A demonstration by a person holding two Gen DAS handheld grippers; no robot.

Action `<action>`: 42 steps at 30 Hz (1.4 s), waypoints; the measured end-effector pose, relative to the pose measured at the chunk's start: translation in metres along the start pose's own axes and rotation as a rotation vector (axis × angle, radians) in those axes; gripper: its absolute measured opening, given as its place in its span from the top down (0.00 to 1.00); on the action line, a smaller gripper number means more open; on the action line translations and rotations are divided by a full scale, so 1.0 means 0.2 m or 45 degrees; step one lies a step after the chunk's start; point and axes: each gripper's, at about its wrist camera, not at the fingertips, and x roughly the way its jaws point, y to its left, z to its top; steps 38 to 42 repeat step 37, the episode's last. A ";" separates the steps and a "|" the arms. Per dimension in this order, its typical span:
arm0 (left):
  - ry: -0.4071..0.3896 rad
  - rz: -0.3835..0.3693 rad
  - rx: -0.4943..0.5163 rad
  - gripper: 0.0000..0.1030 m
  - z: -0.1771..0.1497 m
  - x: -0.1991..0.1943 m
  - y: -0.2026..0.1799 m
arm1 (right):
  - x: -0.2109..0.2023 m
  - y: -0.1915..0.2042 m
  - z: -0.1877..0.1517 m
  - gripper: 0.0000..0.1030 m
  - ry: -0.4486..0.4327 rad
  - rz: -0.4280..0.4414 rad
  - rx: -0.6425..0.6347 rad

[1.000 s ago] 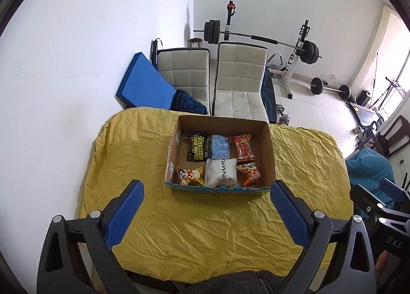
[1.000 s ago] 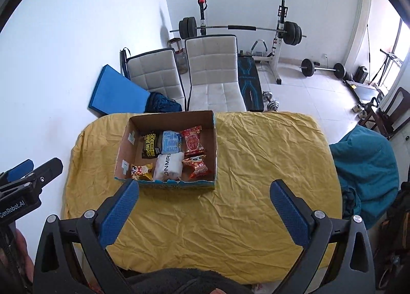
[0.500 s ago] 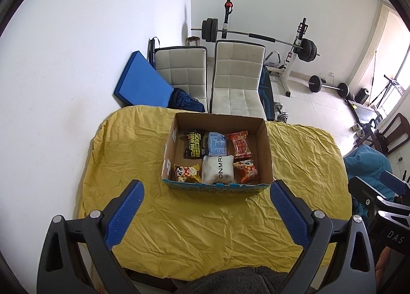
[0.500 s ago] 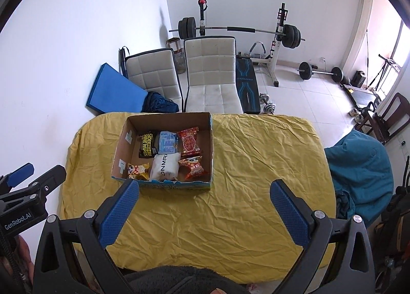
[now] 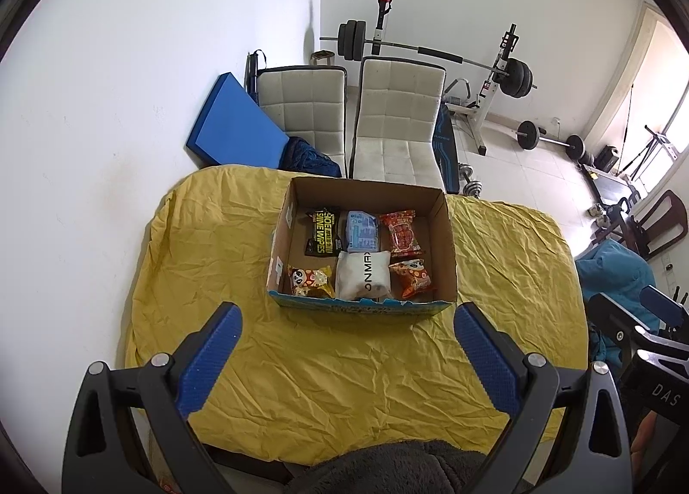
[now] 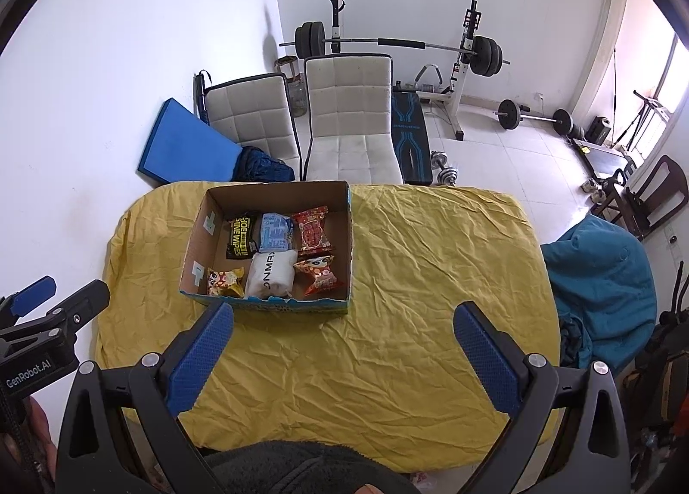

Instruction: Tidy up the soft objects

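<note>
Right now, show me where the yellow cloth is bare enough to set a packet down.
Widest bare patch: yellow cloth right of the cardboard box, out to its right edge. Another strip runs between the box's near wall and the right gripper. A narrower margin lies left of the box. Inside the box is crowded: six packets, little floor showing.

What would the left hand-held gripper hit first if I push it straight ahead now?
Probably the near wall of the cardboard box, which sits centred between the open left hand-held gripper fingers; only bare yellow cloth lies before it. Depth is uncertain.

Lighting: bright, even daylight from window [image 6: 671,76] at right, soft shadows; images sharp, strong fisheye bending, black vignetted corners.
</note>
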 end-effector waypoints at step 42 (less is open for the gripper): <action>-0.001 -0.006 0.002 0.02 0.00 0.00 0.02 | 0.00 0.00 0.00 0.00 -0.021 -0.022 0.025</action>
